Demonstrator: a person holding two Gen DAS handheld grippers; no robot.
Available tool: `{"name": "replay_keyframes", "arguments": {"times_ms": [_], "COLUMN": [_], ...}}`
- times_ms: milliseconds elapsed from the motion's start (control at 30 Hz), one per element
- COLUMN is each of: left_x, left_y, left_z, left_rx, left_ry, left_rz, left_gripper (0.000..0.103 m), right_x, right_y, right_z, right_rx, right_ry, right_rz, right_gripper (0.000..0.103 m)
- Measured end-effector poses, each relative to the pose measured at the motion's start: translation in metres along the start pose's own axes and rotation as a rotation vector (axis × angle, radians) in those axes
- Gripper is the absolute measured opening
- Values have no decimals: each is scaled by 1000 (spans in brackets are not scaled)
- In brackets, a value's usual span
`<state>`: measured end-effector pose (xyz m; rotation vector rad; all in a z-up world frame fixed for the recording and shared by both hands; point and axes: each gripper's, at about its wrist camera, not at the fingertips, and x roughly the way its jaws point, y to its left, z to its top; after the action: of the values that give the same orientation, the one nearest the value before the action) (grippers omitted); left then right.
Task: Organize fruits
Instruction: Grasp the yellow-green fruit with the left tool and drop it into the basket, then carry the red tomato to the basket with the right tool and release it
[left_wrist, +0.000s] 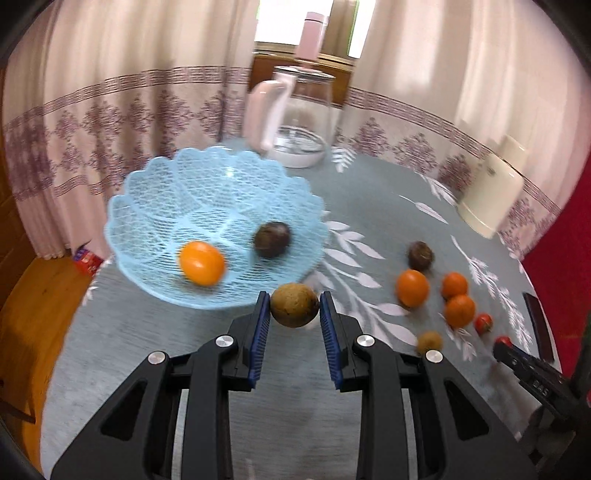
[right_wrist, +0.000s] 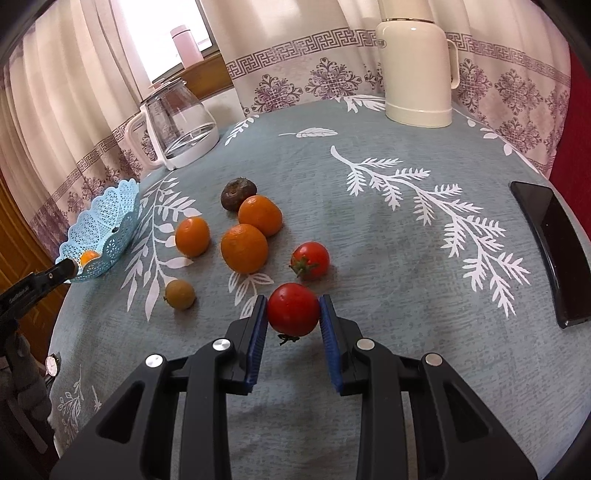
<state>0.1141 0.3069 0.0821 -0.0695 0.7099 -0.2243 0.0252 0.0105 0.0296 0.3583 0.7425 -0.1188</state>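
The left tongs (left_wrist: 294, 308) are squeezing a round brown fruit (left_wrist: 294, 304), just in front of the blue basket (left_wrist: 147, 192). Inside the basket sit an orange fruit (left_wrist: 201, 263) and a dark fruit (left_wrist: 272, 239). The right tongs (right_wrist: 293, 310) are squeezing a red tomato (right_wrist: 293, 309) low over the worktop (right_wrist: 369, 258), far from the basket. Near that tomato lie another tomato (right_wrist: 309, 260), three oranges (right_wrist: 244, 248), a small brown fruit (right_wrist: 180, 294) and a dark fruit (right_wrist: 236, 192).
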Motion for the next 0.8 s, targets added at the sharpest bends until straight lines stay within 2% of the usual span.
{"name": "replay_keyframes", "arguments": {"times_ms": [333, 367, 433, 500, 800], "left_x": [9, 9, 8, 5, -13], "left_y": [29, 31, 35, 38, 53], "left_z": [7, 7, 8, 9, 16], "left_rx": [-57, -64, -77, -85, -109], "left_ry": [-25, -26, -30, -37, -83], "left_rz": [75, 78, 80, 95, 144], "left_gripper": [29, 31, 42, 47, 61], "right_x": [0, 0, 0, 0, -5], "right_y": [3, 4, 6, 9, 24], "right_z": [-1, -1, -1, 0, 2], "right_rx": [-6, -7, -9, -13, -41], "right_ry": [1, 1, 0, -1, -7], "right_rz": [1, 1, 4, 9, 40], "right_gripper": [29, 29, 29, 29, 29]}}
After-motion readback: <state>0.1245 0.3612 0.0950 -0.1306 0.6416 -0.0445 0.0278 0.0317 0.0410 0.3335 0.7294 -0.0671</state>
